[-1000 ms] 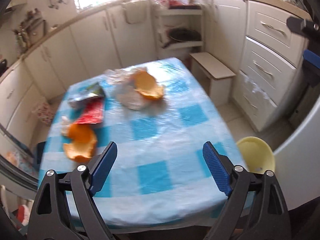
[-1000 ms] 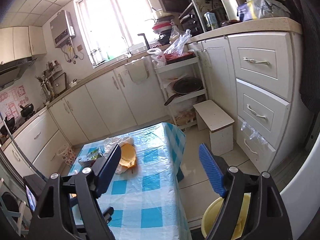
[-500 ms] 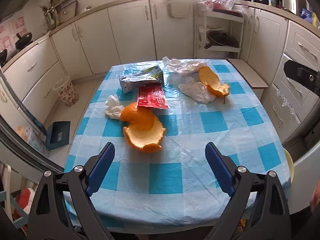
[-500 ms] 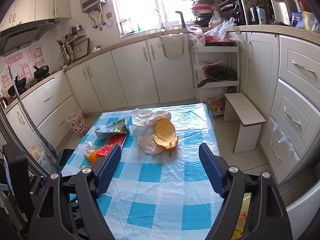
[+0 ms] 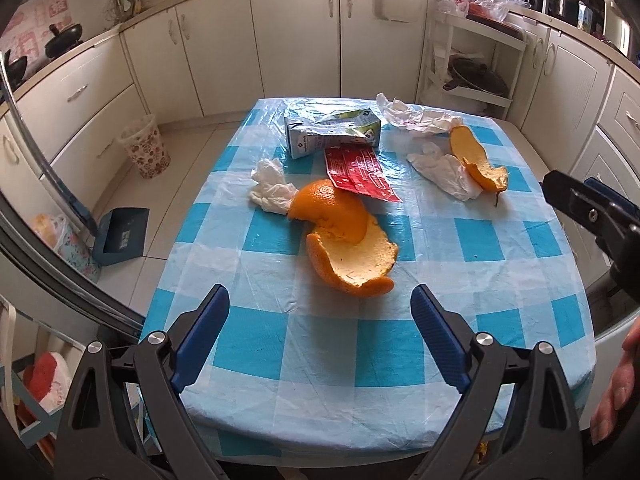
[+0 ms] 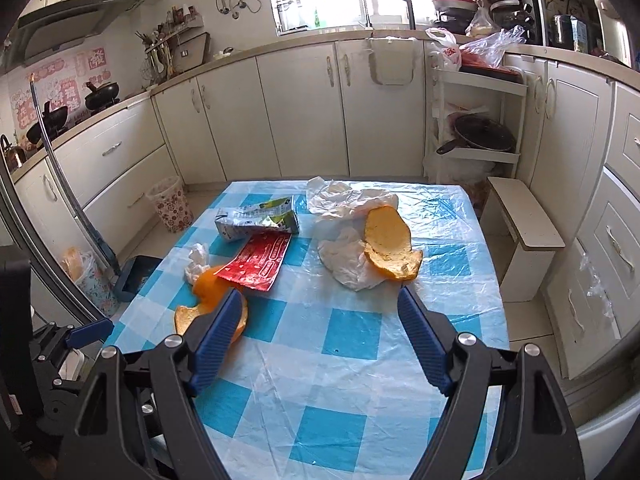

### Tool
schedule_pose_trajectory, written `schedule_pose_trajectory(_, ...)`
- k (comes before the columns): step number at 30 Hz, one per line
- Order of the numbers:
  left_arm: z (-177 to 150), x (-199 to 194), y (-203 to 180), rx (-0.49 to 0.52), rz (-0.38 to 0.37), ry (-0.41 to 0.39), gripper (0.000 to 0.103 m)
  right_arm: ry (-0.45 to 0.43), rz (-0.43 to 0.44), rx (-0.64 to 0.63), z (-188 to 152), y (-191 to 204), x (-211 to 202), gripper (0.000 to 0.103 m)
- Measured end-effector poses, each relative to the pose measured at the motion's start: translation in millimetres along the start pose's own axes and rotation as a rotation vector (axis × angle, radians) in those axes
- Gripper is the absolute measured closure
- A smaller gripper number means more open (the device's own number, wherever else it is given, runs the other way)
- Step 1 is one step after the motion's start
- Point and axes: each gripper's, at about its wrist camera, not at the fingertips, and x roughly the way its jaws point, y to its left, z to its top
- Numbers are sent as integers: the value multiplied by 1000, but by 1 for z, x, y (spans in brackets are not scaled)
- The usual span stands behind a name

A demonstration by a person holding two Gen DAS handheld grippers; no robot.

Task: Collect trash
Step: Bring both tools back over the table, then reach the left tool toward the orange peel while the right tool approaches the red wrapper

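A: Your table under the blue-and-white checked plastic cloth [image 5: 360,344] fills both views. Where are your tools?

B: Your left gripper [image 5: 320,320] tilts down over the near edge, jaws wide, empty. Your right gripper [image 6: 316,320] likewise gapes with nothing between its pads.

A: And the trash?

B: All on the cloth: the large curled orange peel [image 5: 344,244] nearest, a flattened blue-white carton [image 5: 332,132], red foil wrapper [image 5: 360,170], a second peel [image 6: 390,246] on crumpled white plastic [image 6: 344,256], a small tissue wad [image 5: 270,190].

A: Anything unclear?

B: Your left pad hides part of the large peel in the right view; a hand [image 5: 616,392] is cut off at the edge, probably yours.
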Motion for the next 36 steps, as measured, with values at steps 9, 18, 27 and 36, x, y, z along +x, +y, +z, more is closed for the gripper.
schedule_pose_trajectory(9,3,6,18,-65,-15,31,15,61,-11,-39,-5,15,20,26)
schedule_pose_trajectory(18,5,13,32,-111,-25,58,15,102,-10,-78,-8,28,36,26)
schedule_pose_trajectory(27,6,26,44,-170,-49,105,15,148,-20,-84,-10,31,53,26)
schedule_pose_trajectory(36,12,41,47,-222,-90,123,14,200,-7,-85,-11,35,77,26)
